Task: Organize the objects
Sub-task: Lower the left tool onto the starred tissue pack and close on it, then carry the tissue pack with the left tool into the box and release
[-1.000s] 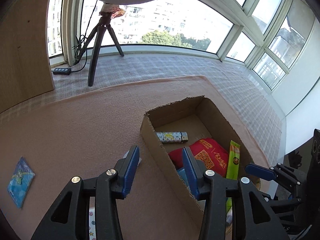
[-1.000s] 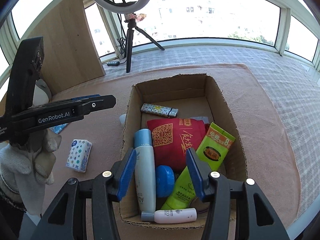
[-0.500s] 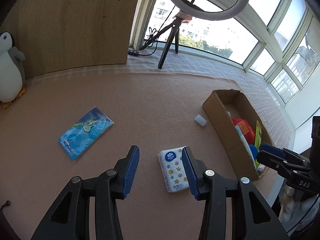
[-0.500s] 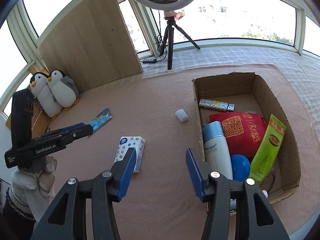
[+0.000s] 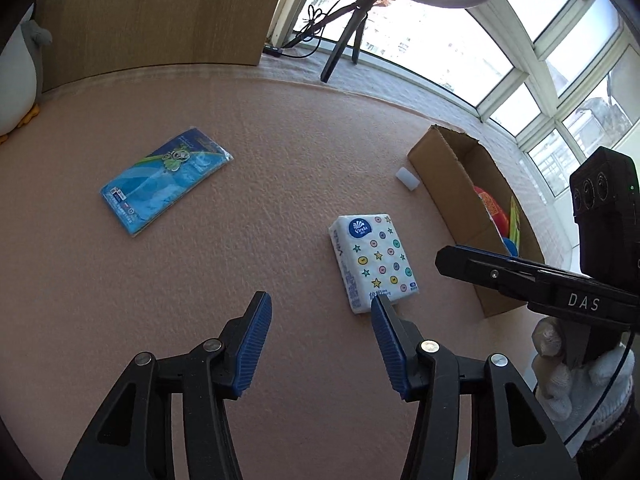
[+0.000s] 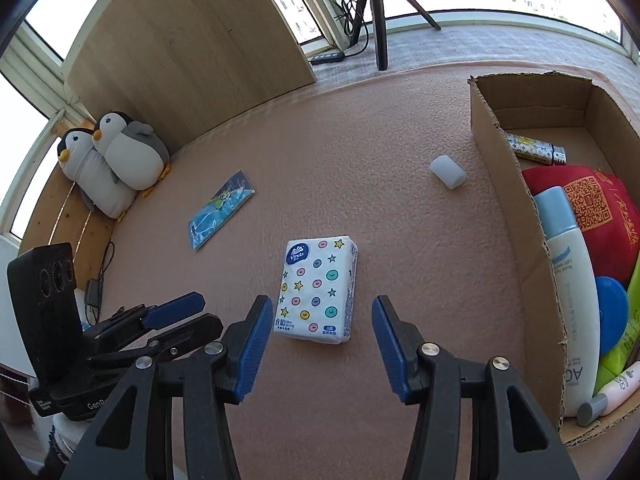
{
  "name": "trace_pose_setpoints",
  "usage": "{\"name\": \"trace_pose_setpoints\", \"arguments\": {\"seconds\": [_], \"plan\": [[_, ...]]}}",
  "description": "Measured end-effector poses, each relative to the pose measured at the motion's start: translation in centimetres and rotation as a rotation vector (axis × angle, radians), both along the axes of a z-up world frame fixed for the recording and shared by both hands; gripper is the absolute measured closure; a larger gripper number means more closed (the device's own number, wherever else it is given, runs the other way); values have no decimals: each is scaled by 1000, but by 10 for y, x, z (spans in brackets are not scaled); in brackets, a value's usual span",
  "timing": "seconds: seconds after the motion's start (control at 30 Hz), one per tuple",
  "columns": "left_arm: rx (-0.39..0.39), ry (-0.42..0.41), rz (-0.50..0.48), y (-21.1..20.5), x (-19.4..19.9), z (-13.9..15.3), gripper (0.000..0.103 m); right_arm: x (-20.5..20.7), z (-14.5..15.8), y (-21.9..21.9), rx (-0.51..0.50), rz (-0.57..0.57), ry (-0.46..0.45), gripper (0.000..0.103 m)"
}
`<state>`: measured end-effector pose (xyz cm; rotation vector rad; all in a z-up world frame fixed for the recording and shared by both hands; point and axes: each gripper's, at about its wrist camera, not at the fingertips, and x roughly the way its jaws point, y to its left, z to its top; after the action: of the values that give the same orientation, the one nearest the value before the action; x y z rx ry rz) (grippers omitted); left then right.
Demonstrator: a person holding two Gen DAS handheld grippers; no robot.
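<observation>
Blue-padded, my right gripper (image 6: 322, 336) is hovering spread wide, angled down over the tissue pack (image 6: 317, 289) lying on the bench (image 6: 360, 140); my left gripper (image 5: 320, 340) is gaping empty beside it.

The pink felt mat (image 6: 360, 128) carries a tissue pack (image 6: 318, 290), a blue flat packet (image 6: 221, 209), a small white cylinder (image 6: 447, 171), an open cardboard box (image 6: 516, 216) and two plush penguins (image 6: 116, 160).

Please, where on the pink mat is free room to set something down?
Free: the pink mat between the blue flat packet, the white star-printed tissue pack and the small white cylinder. Crowded: the near end of the brown cardboard box.
</observation>
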<state>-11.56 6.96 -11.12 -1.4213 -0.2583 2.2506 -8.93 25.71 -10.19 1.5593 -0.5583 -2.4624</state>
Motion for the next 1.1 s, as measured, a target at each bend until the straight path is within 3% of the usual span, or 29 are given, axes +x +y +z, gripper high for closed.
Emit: {"name": "trace_pose_setpoints", "arguments": {"seconds": [0.13,0.43,0.73,0.93,1.1], "plan": [[7,1,-48,18,-1,-6,39,-11,-14,-3,-15,6,-55,55],[17,-8,-120,46,-7,-18,40,-25,-31,-4,-44,14,-122,57],[35,-35,-146,57,-12,-25,64,-28,-39,-9,-42,42,-148,68],[55,-44,-129,53,-13,-23,68,-27,-37,-9,-36,40,-141,70],[49,-1,-132,56,-8,-6,68,-23,-20,-8,-19,35,-95,70]]}}
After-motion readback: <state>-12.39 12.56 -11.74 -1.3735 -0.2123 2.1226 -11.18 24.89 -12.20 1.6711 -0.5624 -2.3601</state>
